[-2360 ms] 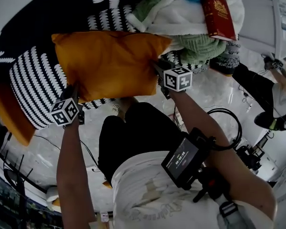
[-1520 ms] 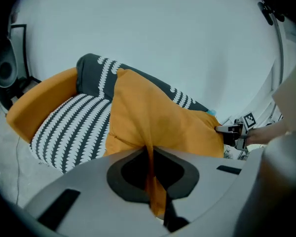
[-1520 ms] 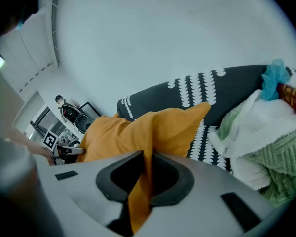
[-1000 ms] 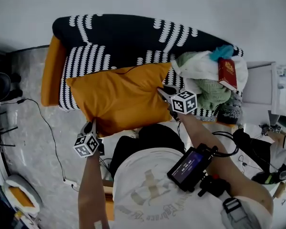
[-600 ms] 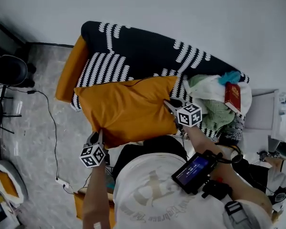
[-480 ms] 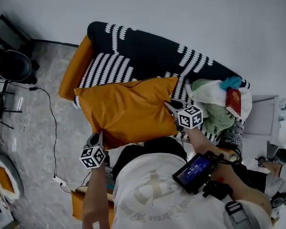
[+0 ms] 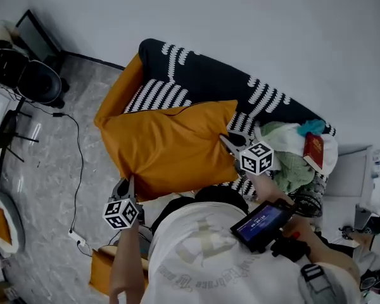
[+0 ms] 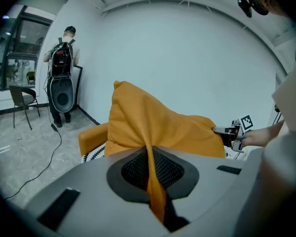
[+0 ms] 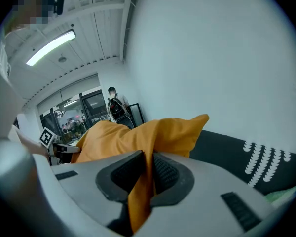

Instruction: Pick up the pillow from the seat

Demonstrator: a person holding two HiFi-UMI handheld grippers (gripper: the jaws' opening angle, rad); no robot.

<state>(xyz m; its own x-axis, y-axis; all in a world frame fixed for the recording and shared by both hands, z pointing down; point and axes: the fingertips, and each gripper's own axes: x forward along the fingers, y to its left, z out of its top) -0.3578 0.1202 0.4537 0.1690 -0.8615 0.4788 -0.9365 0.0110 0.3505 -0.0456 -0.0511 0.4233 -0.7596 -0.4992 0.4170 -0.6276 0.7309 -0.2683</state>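
The sofa (image 7: 202,75), black with white stripes and orange sides, runs from the upper left of the head view down toward the centre right. The striped seat at its left end shows bare above the pillow.

The pillow (image 7: 171,144), orange and soft, fills the middle of the head view. It hangs stretched between the two grippers, in front of the sofa's near edge. In the left gripper view the sofa's orange side and striped seat show beneath it at the lower left, so it looks to be clear of the seat.

A heap of clothes (image 7: 291,160) in white and green sits on the sofa's right end, at the centre right.

The left gripper (image 7: 128,185), at the lower left of the pillow, is pinched tight on that corner, with a fold of orange cloth running down between its jaws. The right gripper (image 7: 228,142), at the pillow's right edge, is closed on a thicker fold of the same cloth.

A red book (image 7: 314,152) lies on top of the clothes.

As a judgement, the pick-up itself is done: both grips are on and the pillow is raised. At most, carrying it away is left.
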